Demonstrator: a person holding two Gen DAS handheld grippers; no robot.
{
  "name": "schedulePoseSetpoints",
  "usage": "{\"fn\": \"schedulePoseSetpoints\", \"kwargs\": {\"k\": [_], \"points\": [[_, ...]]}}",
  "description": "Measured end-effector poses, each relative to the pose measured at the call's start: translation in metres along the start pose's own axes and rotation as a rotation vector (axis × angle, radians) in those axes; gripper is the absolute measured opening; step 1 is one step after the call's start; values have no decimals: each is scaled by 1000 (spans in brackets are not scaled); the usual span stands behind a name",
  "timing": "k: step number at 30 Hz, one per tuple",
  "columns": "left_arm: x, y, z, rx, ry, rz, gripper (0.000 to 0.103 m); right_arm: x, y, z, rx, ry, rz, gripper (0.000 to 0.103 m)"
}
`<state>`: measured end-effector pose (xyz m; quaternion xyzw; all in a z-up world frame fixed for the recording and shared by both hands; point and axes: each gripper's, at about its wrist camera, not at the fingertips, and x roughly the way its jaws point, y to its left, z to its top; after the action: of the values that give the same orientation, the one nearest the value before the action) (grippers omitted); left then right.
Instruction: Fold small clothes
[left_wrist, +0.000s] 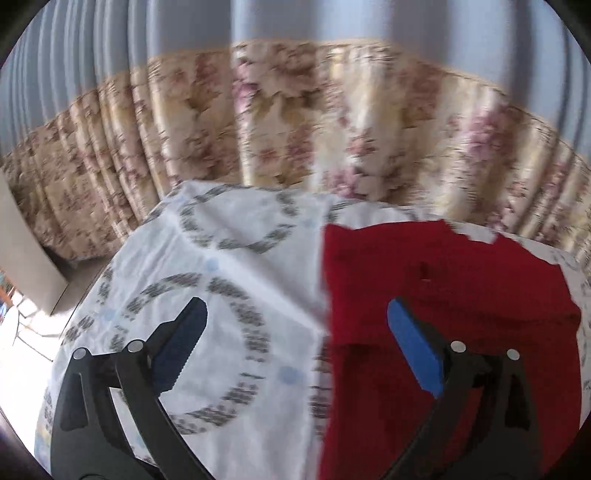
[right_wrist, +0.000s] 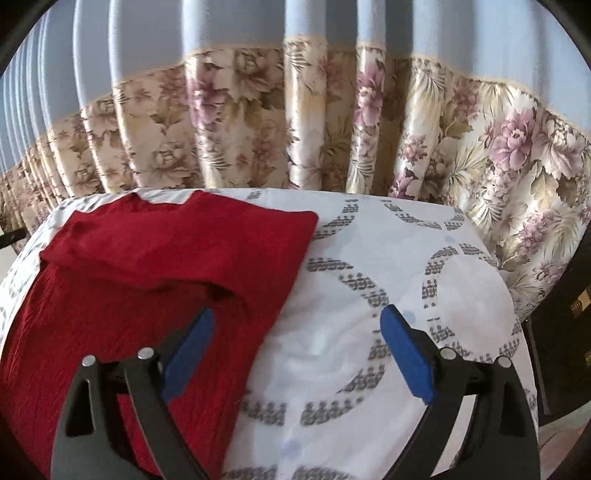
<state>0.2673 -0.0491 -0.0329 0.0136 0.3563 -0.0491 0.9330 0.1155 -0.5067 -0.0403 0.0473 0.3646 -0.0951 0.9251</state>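
Note:
A red textured garment (left_wrist: 443, 280) lies flat on a table covered with a white cloth with grey ring patterns (left_wrist: 229, 258). In the right wrist view the garment (right_wrist: 155, 258) has its top part folded down over the body. My left gripper (left_wrist: 295, 321) is open and empty, above the garment's left edge. My right gripper (right_wrist: 297, 332) is open and empty, above the garment's right edge and the white cloth (right_wrist: 388, 251).
A floral curtain with a blue upper part (right_wrist: 295, 129) hangs close behind the table's far edge. The table edge drops off at the left in the left wrist view, with floor (left_wrist: 22, 325) below. Dark furniture (right_wrist: 565, 332) stands at the right.

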Motion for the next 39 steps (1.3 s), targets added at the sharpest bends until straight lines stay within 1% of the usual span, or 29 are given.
{"fn": "schedulePoseSetpoints", "kwargs": {"k": [1,4,7,9,11,14,15,16,17,18,19,20,21,22,23,24,26,29,30,33,35,37,38,39], "points": [[0,-12,2,15,-21,9,97,0,3,1,1,-2,0,92],[12,-40,6,42,-17,5,97,3,15,6,8,-6,18,93],[33,-69,13,57,8,13,96,14,30,19,18,-32,3,93],[42,-87,18,55,19,-3,96,24,38,31,39,-49,-6,93],[52,-100,20,59,34,-2,95,37,44,43,58,-49,-8,93],[69,-120,20,63,69,-30,95,56,51,58,76,-43,-17,93],[75,-127,18,66,79,-34,94,63,52,61,86,-34,-8,93],[80,-132,17,72,86,-41,90,67,52,62,94,-32,-5,93],[87,-138,15,82,107,-50,85,70,53,63,99,-30,-4,93],[91,-142,13,85,122,-65,61,73,54,63,102,-29,1,93],[94,-145,11,90,131,-74,29,76,55,63,100,-25,3,93],[92,-147,9,99,97,-52,10,77,55,62,97,-20,1,93],[90,-145,9,88,86,-63,0,79,55,60,90,-15,-1,93],[89,-141,9,70,83,-77,0,80,55,59,85,-13,-2,93],[87,-137,10,60,73,-72,0,81,53,58,85,-11,-8,93],[81,-132,11,50,46,-54,0,81,52,57,88,-10,-10,93],[70,-118,13,19,12,-41,0,81,47,56,98,-7,-10,93],[63,-104,17,12,-11,-9,0,78,42,55,99,-8,-15,93],[63,-99,18,8,-2,-12,0,77,42,55,98,-9,-18,93],[65,-90,19,8,2,19,0,71,37,54,109,-16,-21,93],[76,-87,17,21,56,29,2,69,37,52,102,-10,-20,94],[86,-82,12,29,99,99,12,67,36,50,89,-5,-29,94],[90,-77,9,29,110,142,14,65,36,48,85,-4,-30,94],[92,-72,7,18,116,155,20,63,35,46,82,-3,-32,94]]}}
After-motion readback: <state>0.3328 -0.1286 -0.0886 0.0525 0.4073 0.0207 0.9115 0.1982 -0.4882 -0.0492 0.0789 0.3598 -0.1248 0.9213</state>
